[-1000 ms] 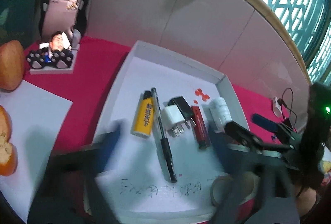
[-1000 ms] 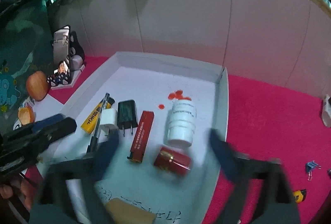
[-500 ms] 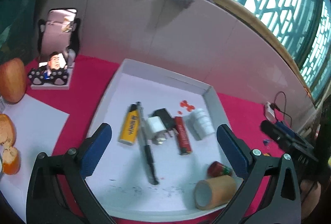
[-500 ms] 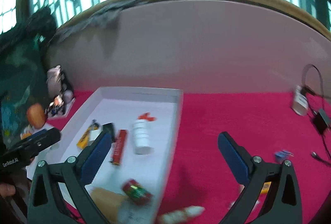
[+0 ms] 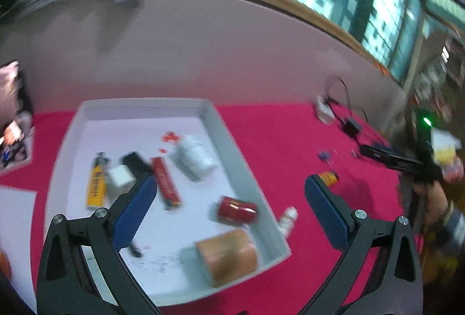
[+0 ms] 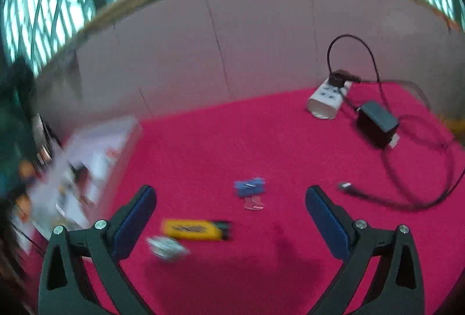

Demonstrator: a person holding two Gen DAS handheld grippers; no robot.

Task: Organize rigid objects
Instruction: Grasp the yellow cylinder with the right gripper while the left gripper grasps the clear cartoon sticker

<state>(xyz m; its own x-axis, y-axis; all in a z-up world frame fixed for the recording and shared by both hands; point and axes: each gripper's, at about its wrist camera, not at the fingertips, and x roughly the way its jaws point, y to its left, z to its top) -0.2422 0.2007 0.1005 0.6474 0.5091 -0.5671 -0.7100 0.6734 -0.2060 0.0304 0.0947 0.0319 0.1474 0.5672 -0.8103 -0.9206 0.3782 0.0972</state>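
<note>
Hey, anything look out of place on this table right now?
Yes: a yellow lighter, a small white bottle and blue binder clips lie loose on the pink cloth, outside the white tray holding the other items.

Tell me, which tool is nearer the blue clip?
Right. The right tool hangs open just short of the clip; the left tool is back over the tray edge.
</note>
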